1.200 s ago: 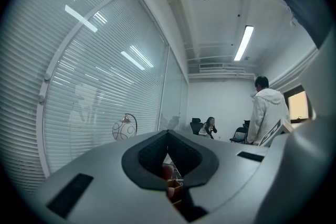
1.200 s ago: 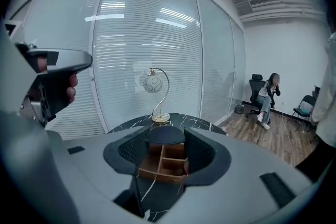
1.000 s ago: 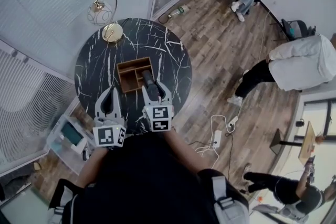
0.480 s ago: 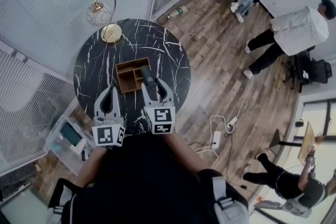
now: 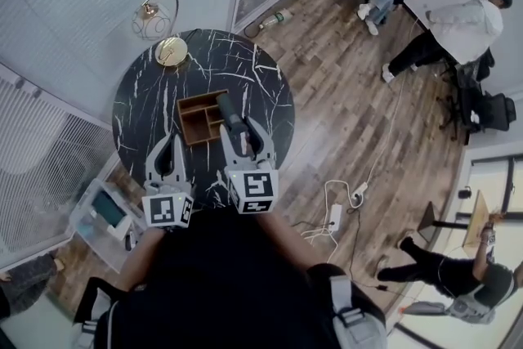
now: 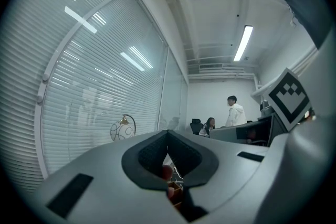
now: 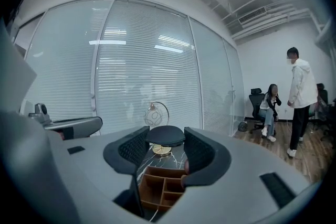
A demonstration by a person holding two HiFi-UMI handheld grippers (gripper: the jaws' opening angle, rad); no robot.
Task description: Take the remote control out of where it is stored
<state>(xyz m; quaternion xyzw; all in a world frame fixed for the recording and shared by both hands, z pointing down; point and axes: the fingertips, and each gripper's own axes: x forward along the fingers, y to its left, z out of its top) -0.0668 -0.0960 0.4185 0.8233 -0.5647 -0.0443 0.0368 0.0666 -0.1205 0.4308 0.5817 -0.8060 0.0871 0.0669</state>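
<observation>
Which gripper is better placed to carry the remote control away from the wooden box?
Right. The right gripper is shut on the remote control above the wooden box; the left gripper is shut, holding nothing.

My head view looks steeply down on the round table (image 5: 270, 94), centre-left. Both gripper views sit low, facing level across it; all three share the globe lamp (image 5: 152, 19).

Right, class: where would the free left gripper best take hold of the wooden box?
The box stands open-topped on the table, so its thin left wall, pinched from above, is probably best; the left gripper hangs shut on that side.
</observation>
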